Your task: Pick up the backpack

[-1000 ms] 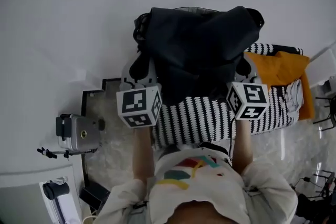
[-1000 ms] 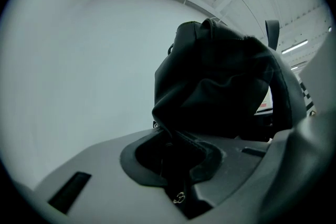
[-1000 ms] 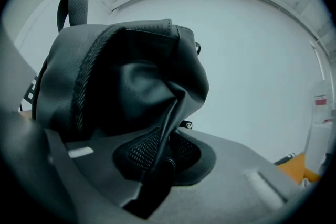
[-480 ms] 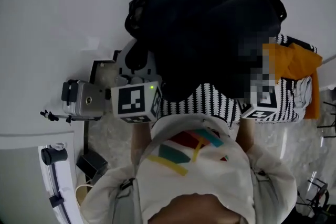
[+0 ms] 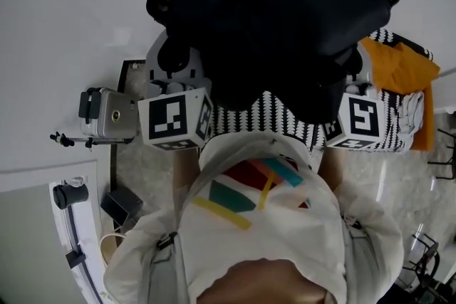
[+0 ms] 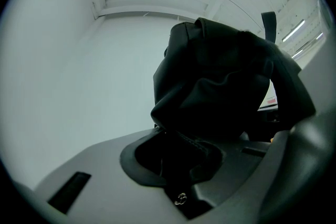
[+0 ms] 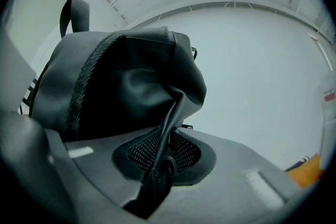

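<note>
head view: backpack (image 5: 278, 32) held up before the chest, above striped cloth (image 5: 274, 126), between left hand-held gripper (image 5: 177, 78) and right hand-held gripper (image 5: 354, 92).
left gripper view: pinched narrow on soft black fabric.
right gripper view: clamped on a limp fold; probably saggy, safest gripped at seams.

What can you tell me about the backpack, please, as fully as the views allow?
The backpack is black, of smooth, leather-like fabric, slumped and creased, with a mesh strip along one edge and a strap standing above it. It hangs in front of the person, over a striped cloth. The left tool and right tool are each shut on a fold of it, one at each side.
</note>
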The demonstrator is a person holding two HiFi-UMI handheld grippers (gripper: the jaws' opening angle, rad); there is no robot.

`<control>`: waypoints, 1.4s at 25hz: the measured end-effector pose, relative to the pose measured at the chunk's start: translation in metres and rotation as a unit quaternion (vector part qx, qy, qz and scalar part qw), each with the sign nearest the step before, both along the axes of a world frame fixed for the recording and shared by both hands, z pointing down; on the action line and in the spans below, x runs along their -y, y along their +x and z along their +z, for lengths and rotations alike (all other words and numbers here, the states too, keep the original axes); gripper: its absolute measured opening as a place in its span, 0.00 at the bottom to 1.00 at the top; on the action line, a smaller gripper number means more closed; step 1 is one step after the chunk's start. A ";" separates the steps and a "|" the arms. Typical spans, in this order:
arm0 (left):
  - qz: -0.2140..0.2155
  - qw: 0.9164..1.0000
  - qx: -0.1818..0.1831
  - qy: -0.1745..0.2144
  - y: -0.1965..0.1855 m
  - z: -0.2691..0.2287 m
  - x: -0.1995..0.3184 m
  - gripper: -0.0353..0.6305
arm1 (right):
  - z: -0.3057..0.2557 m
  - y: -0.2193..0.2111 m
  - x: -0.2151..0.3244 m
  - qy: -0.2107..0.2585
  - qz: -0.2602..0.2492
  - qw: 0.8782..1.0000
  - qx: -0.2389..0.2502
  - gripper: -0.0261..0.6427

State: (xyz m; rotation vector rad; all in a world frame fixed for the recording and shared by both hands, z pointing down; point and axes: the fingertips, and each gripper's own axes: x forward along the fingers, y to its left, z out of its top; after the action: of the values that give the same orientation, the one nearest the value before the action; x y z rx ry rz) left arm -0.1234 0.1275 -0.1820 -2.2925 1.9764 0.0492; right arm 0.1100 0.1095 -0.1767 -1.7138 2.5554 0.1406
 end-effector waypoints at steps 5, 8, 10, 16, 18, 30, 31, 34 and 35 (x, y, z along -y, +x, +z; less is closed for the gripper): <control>0.000 1.000 0.003 0.002 0.000 0.001 0.002 0.13 | 0.003 0.000 0.000 -0.003 0.001 1.000 0.000 0.12; 0.003 1.000 0.008 0.003 -0.002 0.000 0.003 0.13 | 0.006 -0.002 -0.001 -0.009 0.001 1.000 0.004 0.12; 0.005 1.000 0.006 -0.002 -0.002 0.000 0.004 0.13 | 0.007 -0.003 -0.001 -0.012 0.002 1.000 0.001 0.12; 0.006 1.000 -0.001 0.002 -0.003 0.004 0.010 0.13 | 0.005 -0.002 0.003 -0.007 0.006 1.000 -0.009 0.12; 0.006 1.000 -0.005 0.005 -0.003 0.004 0.011 0.13 | 0.004 -0.002 0.003 -0.006 0.006 1.000 -0.012 0.12; 0.004 1.000 -0.002 0.005 -0.004 0.001 0.017 0.13 | 0.015 0.001 0.009 -0.018 0.017 0.999 -0.023 0.12; 0.004 1.000 -0.003 0.003 -0.003 0.002 0.017 0.13 | 0.016 0.002 0.009 -0.019 0.018 0.999 -0.024 0.12; 0.005 1.000 -0.004 0.002 -0.003 0.002 0.017 0.13 | 0.017 0.002 0.008 -0.020 0.019 0.999 -0.025 0.12; 0.006 1.000 -0.004 0.002 -0.004 0.002 0.017 0.13 | 0.016 0.001 0.008 -0.020 0.019 0.999 -0.026 0.12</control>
State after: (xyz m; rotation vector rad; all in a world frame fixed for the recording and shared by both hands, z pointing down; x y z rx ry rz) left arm -0.1271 0.1106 -0.1803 -2.3051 1.9649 0.0641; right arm 0.1115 0.1014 -0.1603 -1.7964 2.5802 0.1386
